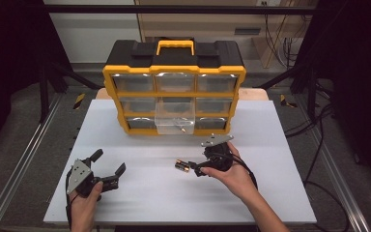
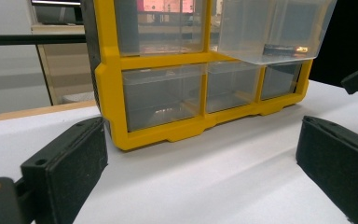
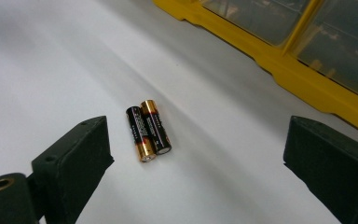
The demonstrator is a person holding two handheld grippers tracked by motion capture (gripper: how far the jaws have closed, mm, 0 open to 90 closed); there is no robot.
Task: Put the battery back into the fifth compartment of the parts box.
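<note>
Glossy black-and-copper batteries lie on the matt white table; the organizer is glossy yellow plastic.

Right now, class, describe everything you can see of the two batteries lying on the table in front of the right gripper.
The two batteries are small cylinders, black with copper-gold ends, and carry fine print too small to read. They lie flat on the white table, side by side and touching along their length, slightly staggered, a short way in front of the yellow organiser. The right gripper points at them with its jaws spread wide; nothing grips or touches them apart from the table and each other.
</note>
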